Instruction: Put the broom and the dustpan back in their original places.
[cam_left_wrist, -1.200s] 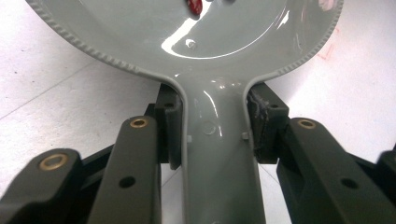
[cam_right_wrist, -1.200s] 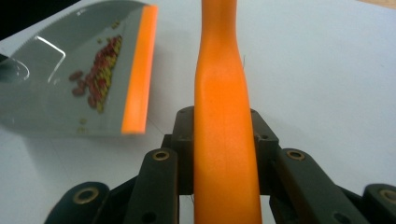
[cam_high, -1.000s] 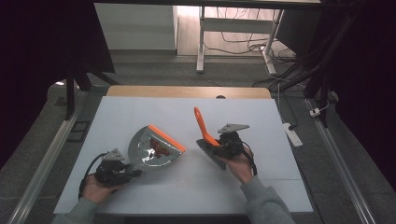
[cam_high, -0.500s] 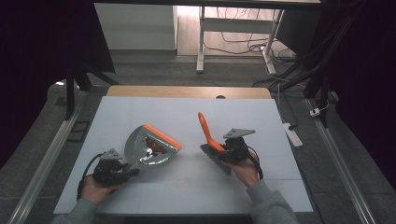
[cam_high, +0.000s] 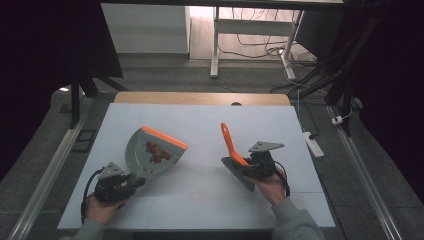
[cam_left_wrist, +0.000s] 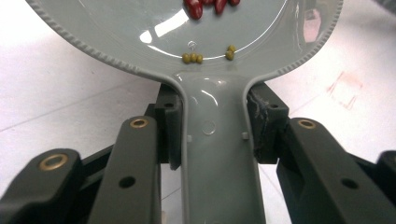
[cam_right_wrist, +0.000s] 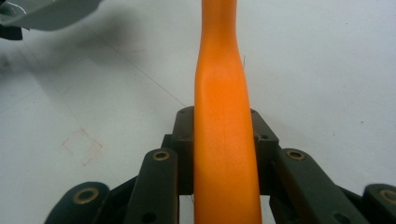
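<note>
Sweeping looks finished: left tool (cam_high: 131, 182) clamps the dustpan (cam_high: 150, 156) holding beans (cam_high: 157, 150); right tool (cam_high: 246, 170) clamps the brush (cam_high: 231, 145). Next, likely emptying the dustpan.

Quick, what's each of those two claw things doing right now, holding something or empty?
Left gripper: closed on the handle of the grey plastic dustpan with the orange lip.
Right gripper: closed on the orange handle of the small brush.
</note>
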